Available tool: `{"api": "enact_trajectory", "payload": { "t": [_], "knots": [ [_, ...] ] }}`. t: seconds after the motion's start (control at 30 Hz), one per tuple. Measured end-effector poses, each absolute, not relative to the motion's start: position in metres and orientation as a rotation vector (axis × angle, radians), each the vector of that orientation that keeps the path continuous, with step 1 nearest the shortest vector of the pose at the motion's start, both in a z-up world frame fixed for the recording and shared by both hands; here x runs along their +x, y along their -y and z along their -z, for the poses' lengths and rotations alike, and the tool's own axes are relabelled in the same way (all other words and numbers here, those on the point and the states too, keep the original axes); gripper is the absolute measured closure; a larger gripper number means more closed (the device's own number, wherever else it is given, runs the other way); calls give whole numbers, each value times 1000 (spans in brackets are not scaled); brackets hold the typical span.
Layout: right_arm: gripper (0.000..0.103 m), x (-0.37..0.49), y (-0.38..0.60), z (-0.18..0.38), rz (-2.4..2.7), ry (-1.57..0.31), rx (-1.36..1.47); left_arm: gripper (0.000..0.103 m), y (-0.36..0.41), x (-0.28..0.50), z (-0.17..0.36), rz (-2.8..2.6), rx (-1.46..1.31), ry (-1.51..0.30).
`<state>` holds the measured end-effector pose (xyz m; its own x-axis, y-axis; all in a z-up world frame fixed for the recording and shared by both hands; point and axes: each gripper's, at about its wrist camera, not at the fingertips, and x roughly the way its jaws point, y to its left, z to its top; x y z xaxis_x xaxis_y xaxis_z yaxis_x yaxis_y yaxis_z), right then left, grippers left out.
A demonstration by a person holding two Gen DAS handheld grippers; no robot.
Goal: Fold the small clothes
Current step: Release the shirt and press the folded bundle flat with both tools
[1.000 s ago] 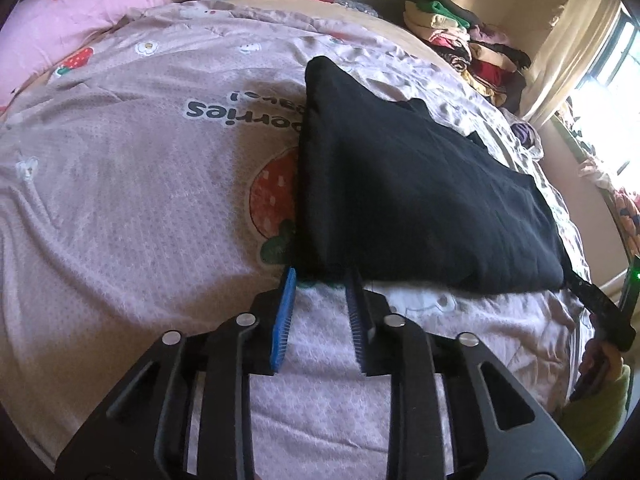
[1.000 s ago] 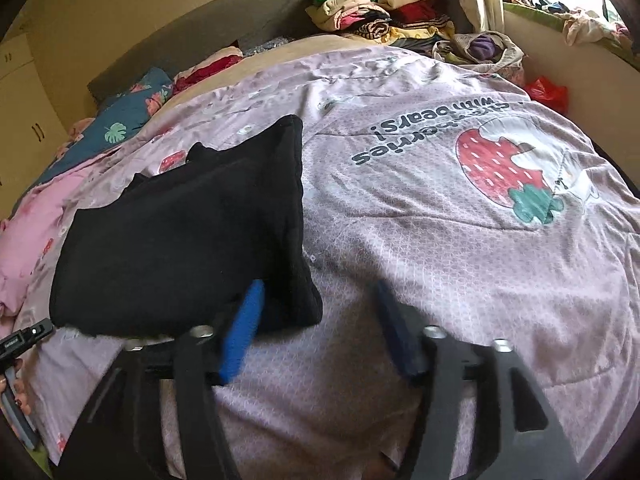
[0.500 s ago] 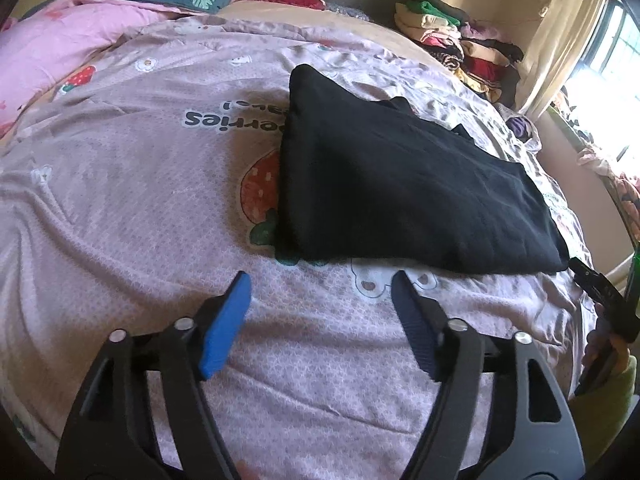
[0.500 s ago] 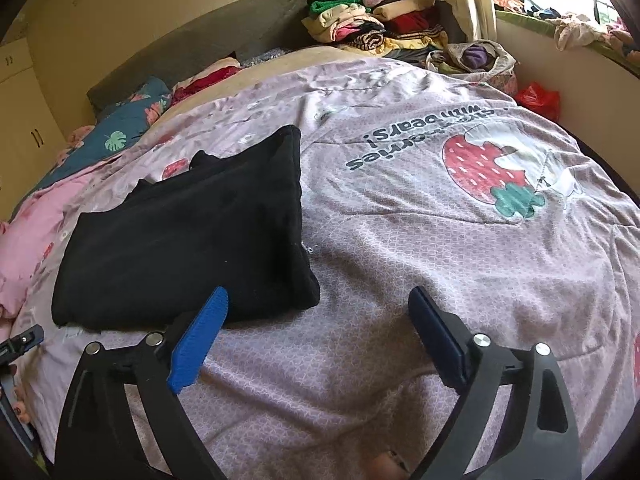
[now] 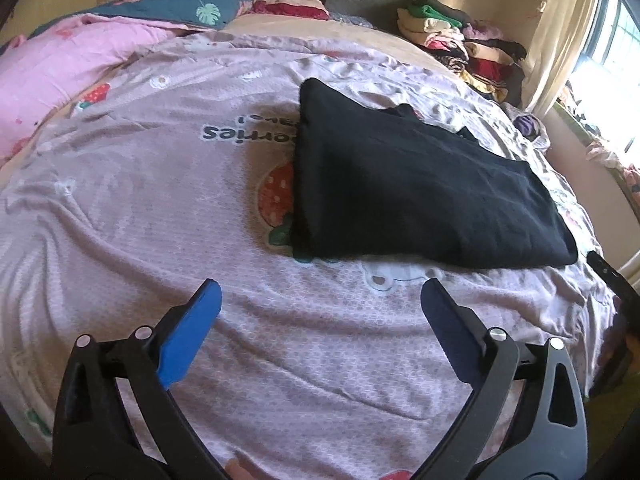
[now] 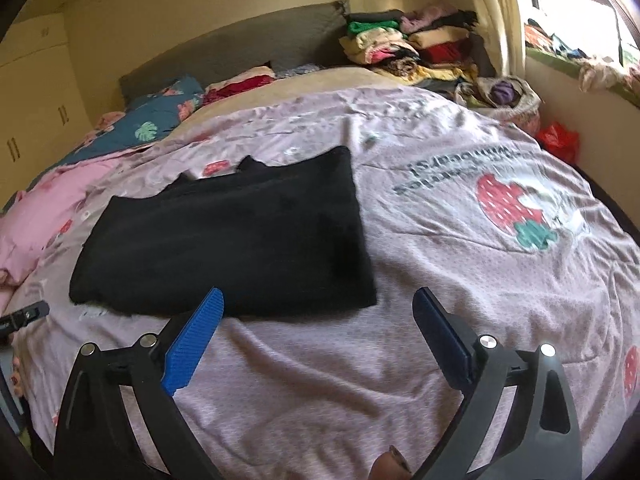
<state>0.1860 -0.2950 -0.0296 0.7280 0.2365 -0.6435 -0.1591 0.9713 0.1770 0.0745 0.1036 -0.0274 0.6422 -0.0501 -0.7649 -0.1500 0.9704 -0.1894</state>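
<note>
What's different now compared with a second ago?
Both grippers, left gripper and right gripper, have just opened their fingers wide and pulled back from the near edge of the black garment, letting go of it. Nothing is between the fingers. The folded garment still lies on the pink bedspread.

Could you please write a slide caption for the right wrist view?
Right gripper, jaws just opened wide and empty, above the bedspread near the folded black garment.
</note>
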Motion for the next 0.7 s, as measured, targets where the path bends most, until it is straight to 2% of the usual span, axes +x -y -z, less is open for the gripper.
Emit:
{"api": "enact_trajectory", "payload": {
  "t": [0.7],
  "knots": [
    [7,172,183,20,-400,-727,-62,10,-141,64,15,-145,-259,-831]
  ]
}}
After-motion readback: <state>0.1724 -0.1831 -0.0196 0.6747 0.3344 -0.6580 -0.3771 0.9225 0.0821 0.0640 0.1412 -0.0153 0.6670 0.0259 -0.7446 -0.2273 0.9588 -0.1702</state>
